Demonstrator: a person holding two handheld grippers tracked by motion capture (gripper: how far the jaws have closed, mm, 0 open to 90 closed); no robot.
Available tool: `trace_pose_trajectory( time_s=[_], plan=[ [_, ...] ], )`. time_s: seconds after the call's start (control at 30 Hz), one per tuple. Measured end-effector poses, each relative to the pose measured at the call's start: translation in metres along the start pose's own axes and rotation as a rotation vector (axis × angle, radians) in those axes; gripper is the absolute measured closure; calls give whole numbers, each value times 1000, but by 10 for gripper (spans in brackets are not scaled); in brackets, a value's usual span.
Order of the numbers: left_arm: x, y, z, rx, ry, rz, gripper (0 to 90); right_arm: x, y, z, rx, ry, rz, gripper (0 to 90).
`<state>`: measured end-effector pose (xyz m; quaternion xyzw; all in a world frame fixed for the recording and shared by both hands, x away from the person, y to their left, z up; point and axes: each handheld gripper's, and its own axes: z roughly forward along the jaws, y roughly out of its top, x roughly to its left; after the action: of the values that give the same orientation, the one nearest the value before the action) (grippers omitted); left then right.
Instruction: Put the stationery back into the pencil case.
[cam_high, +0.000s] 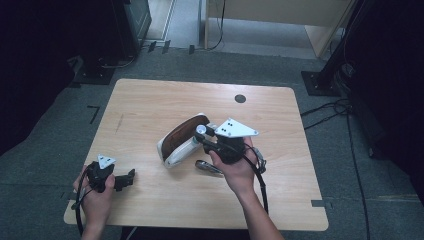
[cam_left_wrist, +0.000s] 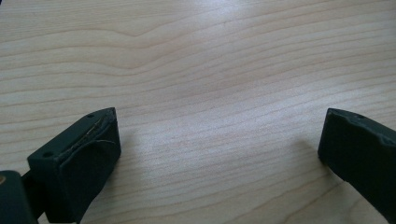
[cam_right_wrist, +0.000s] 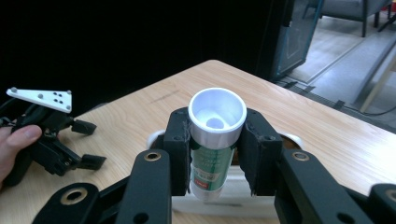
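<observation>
High view: both hands at near edge of table (cam_high: 150, 100). Left gripper (cam_high: 131, 178) sits at near-left corner, low over the wood, jaws pointing right. Right gripper (cam_high: 202, 134) near centre, jaws aimed left at a white tray w/ brown inside (cam_high: 176, 140), tilted. Small dark metallic item (cam_high: 209, 167) on table just near of tray; can't ID.

Left gripper view: jaws wide apart, nothing btwn them, bare wood grain below.

Right gripper view: jaws clamped on a white-capped tube w/ green label (cam_right_wrist: 215, 135), upright, above tray's white rim (cam_right_wrist: 224, 203). Left gripper at far left.
</observation>
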<state>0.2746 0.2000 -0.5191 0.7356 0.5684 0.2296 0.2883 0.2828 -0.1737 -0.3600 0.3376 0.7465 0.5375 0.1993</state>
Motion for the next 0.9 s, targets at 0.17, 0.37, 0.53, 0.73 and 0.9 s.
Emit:
trace_pose_trajectory(
  time_s=[0.17,0.37,0.53,0.73,0.9],
  plan=[
    [0,0,0,5,-2,7,0,7,6,16,5,24,-10,667],
    [0,0,0,4,-2,7,0,14,5,39,22,47,-19,667],
    [0,0,0,3,-5,7,0,19,3,55,28,76,-15,666],
    [0,0,0,4,-5,8,0,21,-5,74,61,64,-28,666],
    [0,0,0,5,-6,9,0,17,-11,85,95,60,-24,666]
  ],
)
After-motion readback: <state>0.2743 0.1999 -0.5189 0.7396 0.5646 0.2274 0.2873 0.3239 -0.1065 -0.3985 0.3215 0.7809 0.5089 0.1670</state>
